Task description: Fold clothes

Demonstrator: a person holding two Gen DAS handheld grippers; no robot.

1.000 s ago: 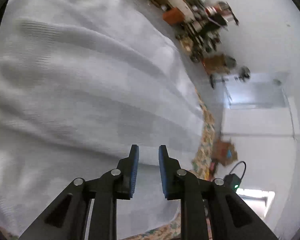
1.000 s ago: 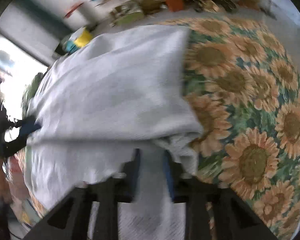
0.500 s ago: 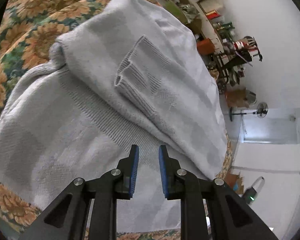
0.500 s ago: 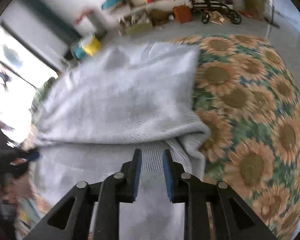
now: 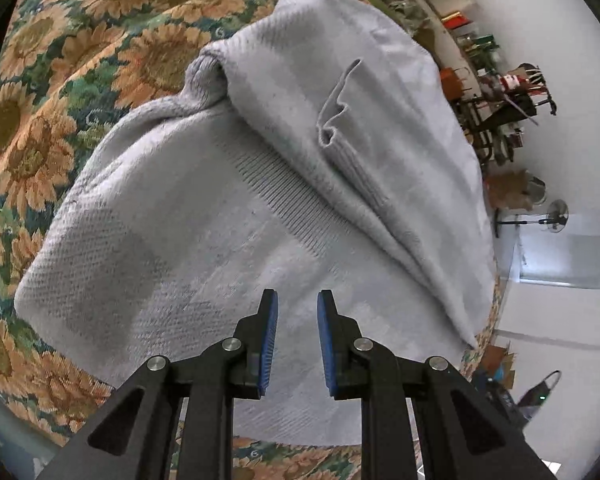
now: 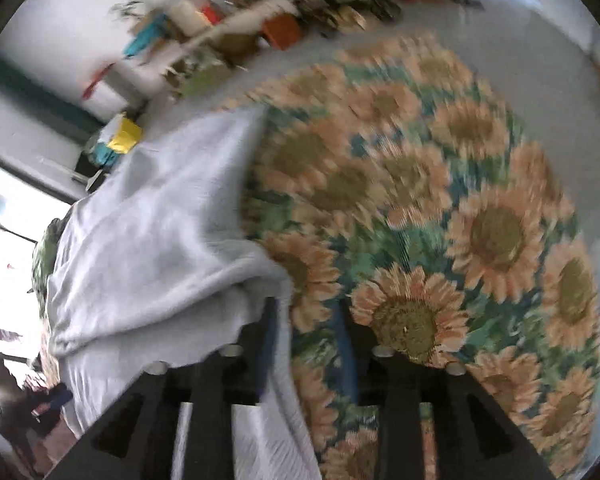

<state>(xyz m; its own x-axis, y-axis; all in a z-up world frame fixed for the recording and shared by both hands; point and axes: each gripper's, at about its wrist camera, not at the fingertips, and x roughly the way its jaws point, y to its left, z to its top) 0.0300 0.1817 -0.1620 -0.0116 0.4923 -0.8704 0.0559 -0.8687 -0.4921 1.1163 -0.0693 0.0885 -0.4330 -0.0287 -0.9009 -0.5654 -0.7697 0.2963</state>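
Your left tool hangs a little open over the grey sweater, holding nothing. Your right tool has just been opening beside the sweater's edge, empty.

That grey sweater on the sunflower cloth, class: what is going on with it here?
A person with a gripper in each hand is folding the grey sweater on the sunflower cloth. One half already lies folded over. The left gripper hovers above the knit, holding nothing. The right gripper has just been opening; the sweater's edge lies by one finger, and the blur hides any contact.
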